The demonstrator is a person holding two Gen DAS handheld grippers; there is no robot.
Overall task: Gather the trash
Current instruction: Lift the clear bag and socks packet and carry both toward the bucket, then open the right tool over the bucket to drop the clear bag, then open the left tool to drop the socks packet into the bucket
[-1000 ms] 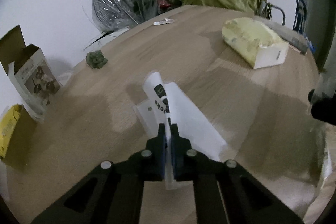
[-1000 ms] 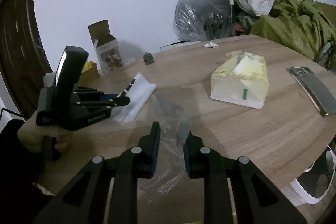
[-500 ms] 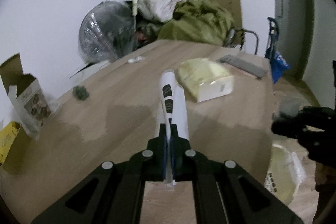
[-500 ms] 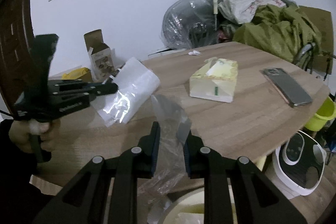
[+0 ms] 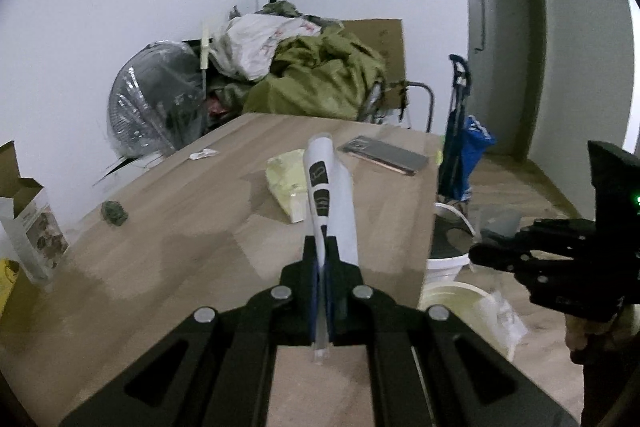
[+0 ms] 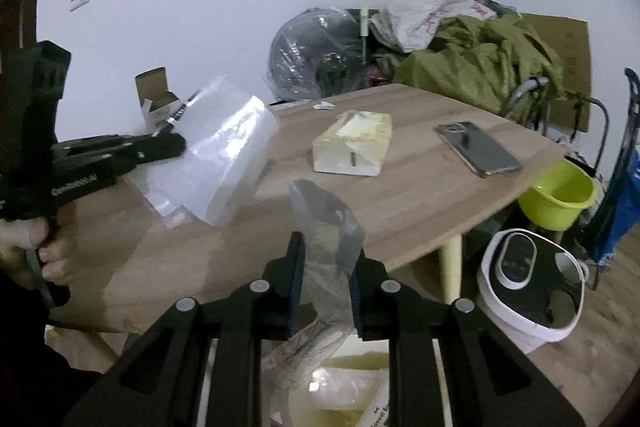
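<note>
White plastic sleeve [image 5: 332,187] clamped edge-on in left gripper [image 5: 322,259], held above table [image 5: 180,251]. Clear wrapper [image 6: 326,223] sits between right gripper [image 6: 326,267] fingers, jaws partly apart; grip looks loose. Bin [image 6: 344,383] at 6 o'clock below. Risk: wrapper slips early or sleeve, being light, drifts past bin rim.

phone [image 6: 478,147] on wooden table [image 6: 420,195] (screen up), tissue pack [image 6: 354,143]
</note>
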